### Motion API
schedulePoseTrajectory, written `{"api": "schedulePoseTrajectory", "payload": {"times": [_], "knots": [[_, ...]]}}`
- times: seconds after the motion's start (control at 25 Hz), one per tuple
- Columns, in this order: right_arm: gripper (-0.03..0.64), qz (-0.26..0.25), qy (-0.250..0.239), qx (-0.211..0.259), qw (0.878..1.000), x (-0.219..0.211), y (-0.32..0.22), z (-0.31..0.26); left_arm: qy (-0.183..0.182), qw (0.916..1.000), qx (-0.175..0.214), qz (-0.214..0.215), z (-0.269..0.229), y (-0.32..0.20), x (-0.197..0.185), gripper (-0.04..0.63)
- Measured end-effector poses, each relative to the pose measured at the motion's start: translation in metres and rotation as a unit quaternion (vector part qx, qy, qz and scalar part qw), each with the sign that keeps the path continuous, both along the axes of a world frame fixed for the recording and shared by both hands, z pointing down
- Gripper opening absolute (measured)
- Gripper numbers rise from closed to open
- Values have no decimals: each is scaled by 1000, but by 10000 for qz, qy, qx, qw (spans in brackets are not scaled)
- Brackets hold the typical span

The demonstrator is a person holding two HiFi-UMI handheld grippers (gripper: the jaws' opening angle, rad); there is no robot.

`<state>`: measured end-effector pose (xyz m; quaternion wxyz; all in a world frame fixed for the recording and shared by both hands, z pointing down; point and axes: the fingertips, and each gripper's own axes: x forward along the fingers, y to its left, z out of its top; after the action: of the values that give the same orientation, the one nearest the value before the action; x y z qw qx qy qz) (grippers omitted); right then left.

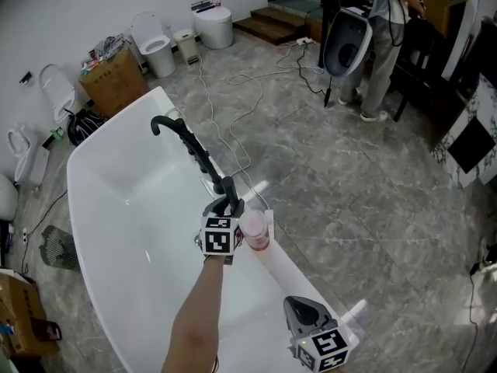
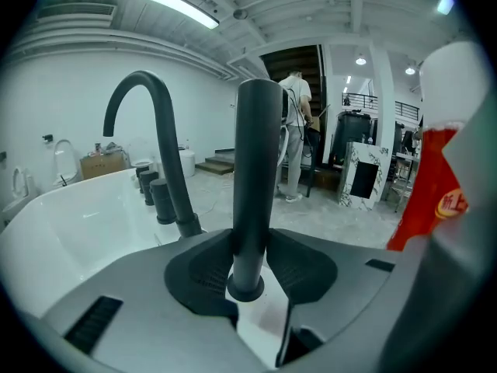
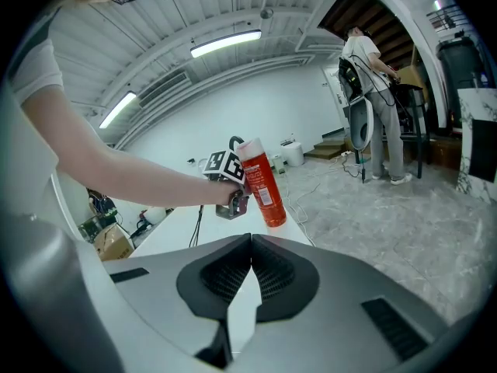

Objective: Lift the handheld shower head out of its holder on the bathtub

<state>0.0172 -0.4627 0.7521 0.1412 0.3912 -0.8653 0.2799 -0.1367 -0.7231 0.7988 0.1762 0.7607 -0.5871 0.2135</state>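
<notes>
The black handheld shower head point(image 1: 226, 186) stands upright in its holder on the white bathtub's rim point(image 1: 289, 274), right of the black arched faucet point(image 1: 167, 121). My left gripper point(image 1: 227, 207) is at its handle. In the left gripper view the handle point(image 2: 256, 169) rises between the two pads, which sit against both its sides near the base, so the left gripper point(image 2: 250, 266) is shut on it. My right gripper point(image 1: 299, 308) hovers lower on the rim, apart from the shower head. Its pads meet at the tips, the right gripper point(image 3: 251, 243) holding nothing.
A red spray can point(image 1: 255, 231) with a white cap stands on the rim just right of the left gripper. A person point(image 1: 380, 45) stands at the far right. Toilets point(image 1: 213, 26), a cardboard box point(image 1: 112, 76) and floor cables point(image 1: 233, 107) lie beyond the tub.
</notes>
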Motion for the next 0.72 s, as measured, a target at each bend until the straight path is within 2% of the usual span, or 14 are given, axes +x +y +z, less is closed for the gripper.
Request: {"api": "schedulePoseTrajectory", "payload": {"times": [0.28,0.72], "knots": [[9,21,-17,75,10000,4,-2,-6,10,10000,-64,63,-9,3,3,149],[9,42,-58,242,9997,-9,19,-54,144,9993,331,128,-100,34,-10,147]]}}
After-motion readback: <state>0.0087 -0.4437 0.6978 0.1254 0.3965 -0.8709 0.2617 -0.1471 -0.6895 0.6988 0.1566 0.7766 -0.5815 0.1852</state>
